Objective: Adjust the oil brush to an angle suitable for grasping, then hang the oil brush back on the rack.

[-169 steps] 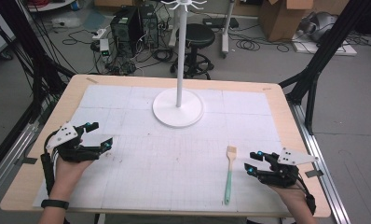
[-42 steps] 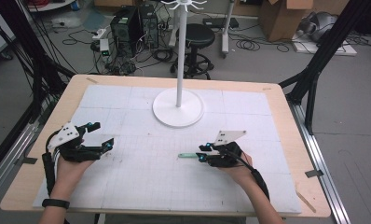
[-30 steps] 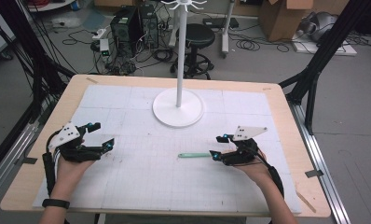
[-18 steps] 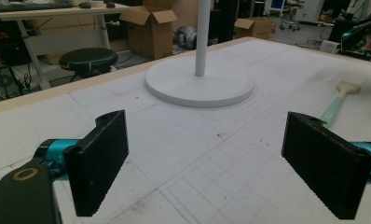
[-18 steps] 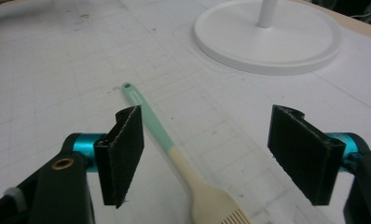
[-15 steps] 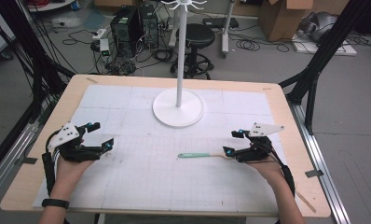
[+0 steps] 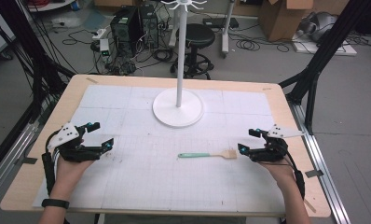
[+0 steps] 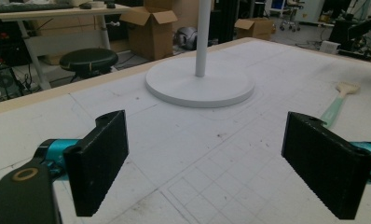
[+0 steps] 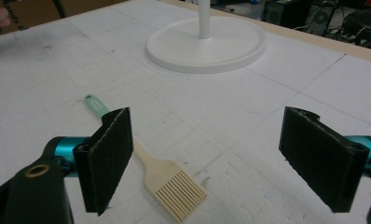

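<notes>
We see the left gripper (image 7: 96, 136) low over the counter (image 7: 277, 93) near its left edge, jaws wide apart and empty. The right gripper (image 7: 249, 141) rests near the right edge, jaws also spread, just right of the brush (image 7: 208, 154). Its own view shows the bristles (image 9: 178, 190). Bare mat lies between, before the white stand (image 7: 178, 106).

Stand (image 7: 178, 51) top beyond upper edge

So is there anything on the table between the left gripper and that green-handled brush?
Nothing visible. Between the left gripper and the brush lies only bare gridded mat. The white stand sits farther back, off that line.
</notes>
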